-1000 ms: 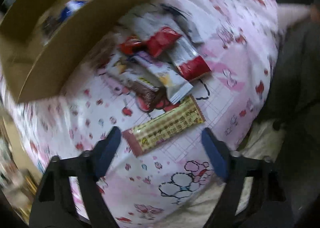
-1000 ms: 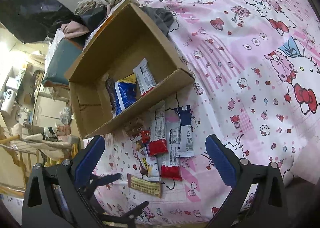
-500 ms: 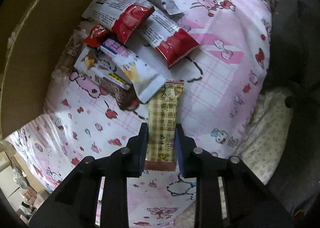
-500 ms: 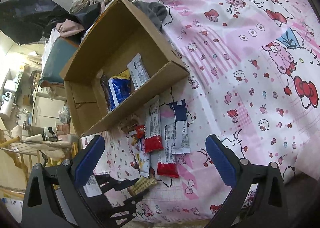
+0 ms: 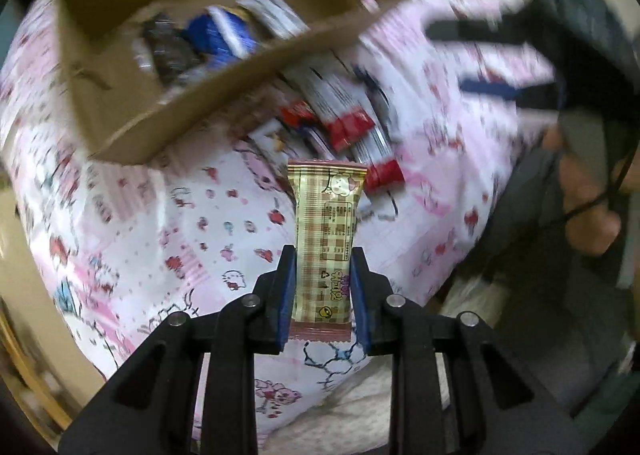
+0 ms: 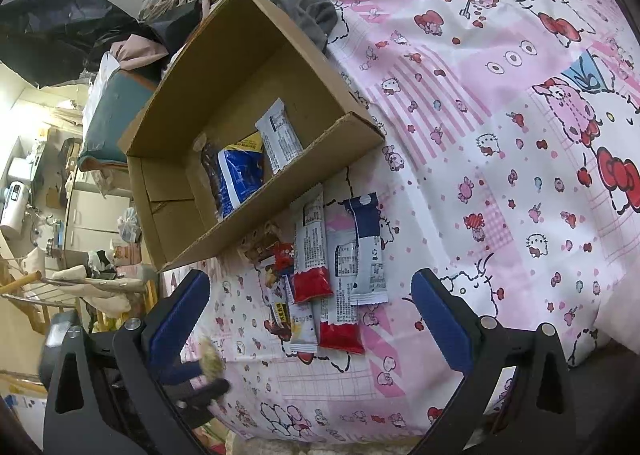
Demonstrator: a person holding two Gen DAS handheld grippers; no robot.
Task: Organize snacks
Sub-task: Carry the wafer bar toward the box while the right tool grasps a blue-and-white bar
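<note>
My left gripper [image 5: 322, 291] is shut on a tan checked snack bar [image 5: 325, 231] and holds it lifted above the pink bedspread. It shows blurred in the right wrist view [image 6: 210, 361]. An open cardboard box [image 6: 280, 191] lies on the bed and holds a blue packet [image 6: 240, 175], a grey-white packet [image 6: 280, 139] and a dark one. A pile of snack packets [image 6: 324, 275] lies in front of the box, with red-ended bars [image 5: 348, 127] among them. My right gripper [image 6: 310, 319] is open and empty above the pile.
The pink cartoon-print bedspread [image 6: 500, 135] covers the bed. Grey and beige clothes [image 6: 308, 15] lie behind the box. A cluttered room with furniture [image 6: 92, 215] lies off the bed's left edge. The bed's front edge runs just below the grippers.
My left gripper closed on the tan checked bar and lifted it off the bedspread, turning toward the box. My right gripper stayed open and shifted slightly.
</note>
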